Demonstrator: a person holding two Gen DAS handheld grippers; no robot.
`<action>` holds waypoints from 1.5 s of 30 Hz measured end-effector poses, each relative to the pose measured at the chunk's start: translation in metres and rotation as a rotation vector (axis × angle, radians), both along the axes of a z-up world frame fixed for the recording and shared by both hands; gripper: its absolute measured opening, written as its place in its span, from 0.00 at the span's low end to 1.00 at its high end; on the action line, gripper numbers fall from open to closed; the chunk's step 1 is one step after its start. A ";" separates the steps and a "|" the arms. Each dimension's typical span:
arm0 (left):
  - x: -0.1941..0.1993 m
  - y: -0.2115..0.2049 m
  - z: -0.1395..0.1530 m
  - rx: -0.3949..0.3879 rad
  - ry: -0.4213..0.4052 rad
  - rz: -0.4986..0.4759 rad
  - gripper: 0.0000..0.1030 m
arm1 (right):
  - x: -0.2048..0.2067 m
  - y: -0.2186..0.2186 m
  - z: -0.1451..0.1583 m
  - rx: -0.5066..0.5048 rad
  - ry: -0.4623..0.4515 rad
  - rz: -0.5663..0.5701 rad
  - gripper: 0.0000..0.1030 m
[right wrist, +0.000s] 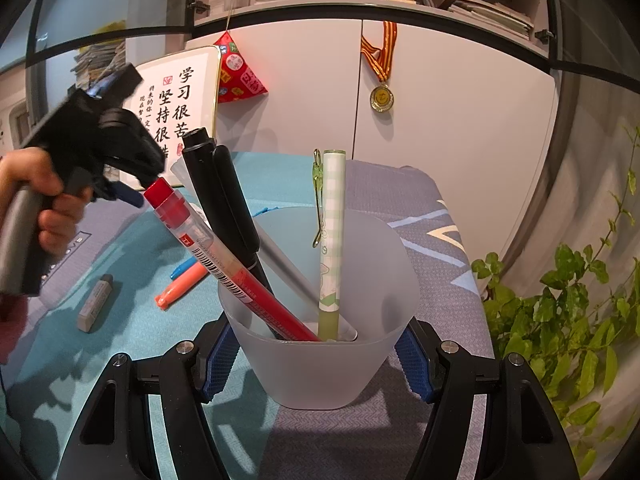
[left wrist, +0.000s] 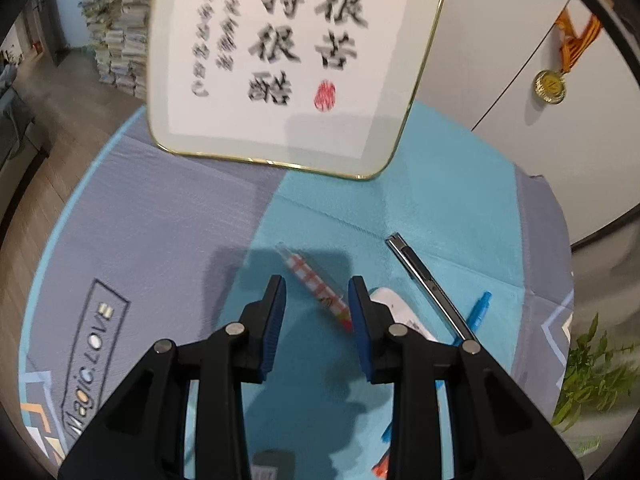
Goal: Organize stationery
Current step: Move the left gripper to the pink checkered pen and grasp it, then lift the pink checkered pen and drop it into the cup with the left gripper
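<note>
Gripping frosted cup (right wrist: 320,364), right gripper (right wrist: 320,364); left gripper (left wrist: 317,320) parted, empty.

The tablecloth (left wrist: 120,240) reads "Magic LOVE"; the framed calligraphy (right wrist: 176,108) reads "学习很苦".

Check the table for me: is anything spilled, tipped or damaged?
Nothing spilled or broken. The frosted cup stands upright in the right gripper, pens leaning inside. Loose items remain on the cloth: checked pen, utility knife, orange marker, eraser.
</note>
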State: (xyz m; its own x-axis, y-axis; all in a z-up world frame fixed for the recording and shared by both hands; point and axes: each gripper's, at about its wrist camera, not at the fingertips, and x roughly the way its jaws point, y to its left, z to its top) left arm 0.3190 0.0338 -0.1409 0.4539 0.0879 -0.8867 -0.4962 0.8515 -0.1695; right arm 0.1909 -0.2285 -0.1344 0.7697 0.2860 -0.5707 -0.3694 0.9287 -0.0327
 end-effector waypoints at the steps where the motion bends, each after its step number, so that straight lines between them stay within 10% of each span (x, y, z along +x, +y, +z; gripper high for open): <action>1: 0.004 -0.002 -0.003 0.000 0.015 0.004 0.28 | 0.000 0.000 0.000 0.001 0.001 0.001 0.68; 9: 0.011 -0.006 -0.013 0.036 0.074 -0.060 0.11 | 0.001 -0.001 0.000 0.003 0.003 0.001 0.68; 20: -0.078 -0.046 -0.005 -0.019 0.092 -0.404 0.10 | 0.003 0.001 -0.001 -0.008 0.005 -0.002 0.68; 45: -0.154 -0.081 0.115 0.033 -0.354 -0.602 0.08 | 0.002 0.003 -0.002 -0.024 0.003 -0.006 0.68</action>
